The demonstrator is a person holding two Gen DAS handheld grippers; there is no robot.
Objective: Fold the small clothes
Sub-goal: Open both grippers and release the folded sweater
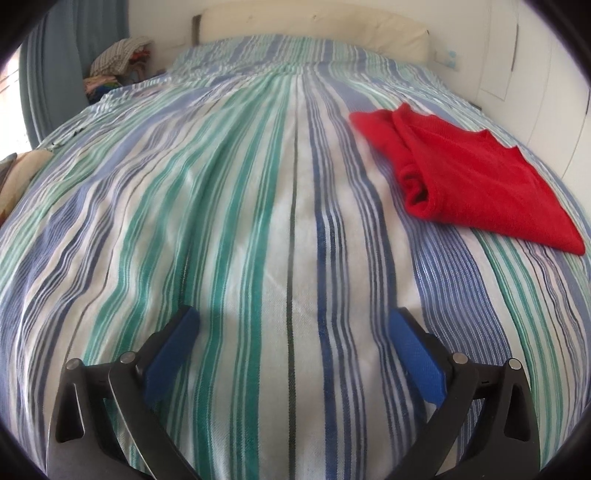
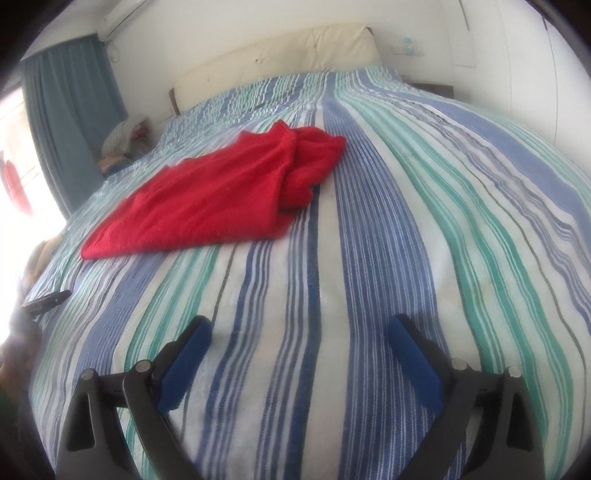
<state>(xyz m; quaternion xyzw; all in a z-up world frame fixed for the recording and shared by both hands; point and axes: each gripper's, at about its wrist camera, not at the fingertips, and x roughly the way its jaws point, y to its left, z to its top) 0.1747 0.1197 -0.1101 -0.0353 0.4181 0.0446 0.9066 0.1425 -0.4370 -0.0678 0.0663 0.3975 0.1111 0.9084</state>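
Both jaws were apart, left gripper [image 1: 293,321] and right gripper [image 2: 301,328] over striped bedspread [image 1: 236,229]; red garment [image 2: 221,195] lay folded ahead, clothes pile [image 1: 118,62] by curtain [image 2: 70,110]

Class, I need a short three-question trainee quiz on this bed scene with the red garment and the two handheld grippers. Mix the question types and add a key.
1. True or false: the left gripper is clamped on the red garment.
2. Multiple choice: where does the red garment lie? A) on the striped bedspread B) on the cream headboard C) between the right gripper fingers
3. Fill in: the curtain by the window is ____ in colour.

Key: 1 false, both grippers are open and apart from the garment. 2 A. 3 blue.
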